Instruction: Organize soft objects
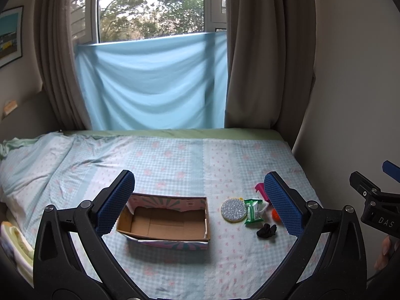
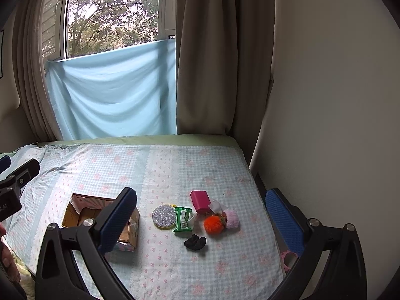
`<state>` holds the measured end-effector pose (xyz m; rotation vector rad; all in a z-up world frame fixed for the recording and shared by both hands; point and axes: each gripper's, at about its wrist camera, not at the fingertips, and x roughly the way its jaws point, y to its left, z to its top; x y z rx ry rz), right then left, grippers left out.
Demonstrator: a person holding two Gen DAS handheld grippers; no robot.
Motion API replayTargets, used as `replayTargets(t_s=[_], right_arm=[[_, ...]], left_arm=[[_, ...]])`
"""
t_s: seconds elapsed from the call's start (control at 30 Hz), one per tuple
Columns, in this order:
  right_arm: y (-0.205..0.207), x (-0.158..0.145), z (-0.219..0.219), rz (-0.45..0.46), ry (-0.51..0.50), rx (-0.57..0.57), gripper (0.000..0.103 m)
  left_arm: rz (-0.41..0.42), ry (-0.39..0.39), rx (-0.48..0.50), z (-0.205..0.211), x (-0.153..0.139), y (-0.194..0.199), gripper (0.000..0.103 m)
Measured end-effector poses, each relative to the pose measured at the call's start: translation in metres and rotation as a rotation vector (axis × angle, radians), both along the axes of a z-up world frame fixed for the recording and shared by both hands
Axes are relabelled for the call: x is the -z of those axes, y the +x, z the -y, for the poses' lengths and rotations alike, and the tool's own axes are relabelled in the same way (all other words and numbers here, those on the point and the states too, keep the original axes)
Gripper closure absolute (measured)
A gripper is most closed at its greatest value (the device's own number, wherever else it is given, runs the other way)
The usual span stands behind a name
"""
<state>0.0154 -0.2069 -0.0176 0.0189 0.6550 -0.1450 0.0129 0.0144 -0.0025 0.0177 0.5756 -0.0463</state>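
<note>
A bed (image 1: 175,155) with a pale blue checked sheet (image 2: 175,165) strewn with pink flowers fills the foreground; behind it a window (image 1: 150,7) shows leafy trees in soft daylight; a light blue cloth (image 1: 152,85) covers its lower half; taupe curtains (image 1: 265,55) hang either side; a plain cream wall (image 2: 337,87) stands right; a framed picture (image 1: 10,35) hangs left.

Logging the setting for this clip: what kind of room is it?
Most likely a bedroom: the items lie on a bed with a checked floral sheet, set against a curtained window, with a cardboard box and small soft things on top.
</note>
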Motion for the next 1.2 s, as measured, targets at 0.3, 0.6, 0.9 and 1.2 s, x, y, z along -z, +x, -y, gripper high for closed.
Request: replayTargets(t_s=[0.3, 0.6, 0.9, 1.2], right_arm=[[0.000, 0.001, 0.000, 0.001, 0.000, 0.000, 0.000], [0.000, 0.000, 0.000, 0.002, -0.001, 0.001, 0.000], [0.014, 0.003, 0.011, -0.024, 0.018, 0.023, 0.000], [0.041, 0.079, 0.052, -0.088, 0.075, 0.141, 0.000]], left_arm=[[-0.005, -0.006, -0.003, -0.003, 0.000, 0.003, 0.000], [-0.010, -0.009, -0.003, -0.003, 0.000, 0.008, 0.000], [-0.056, -0.015, 0.038, -0.001, 0.009, 0.036, 0.000], [-0.215, -0.049, 0.167, 0.049, 0.105, 0.104, 0.000]])
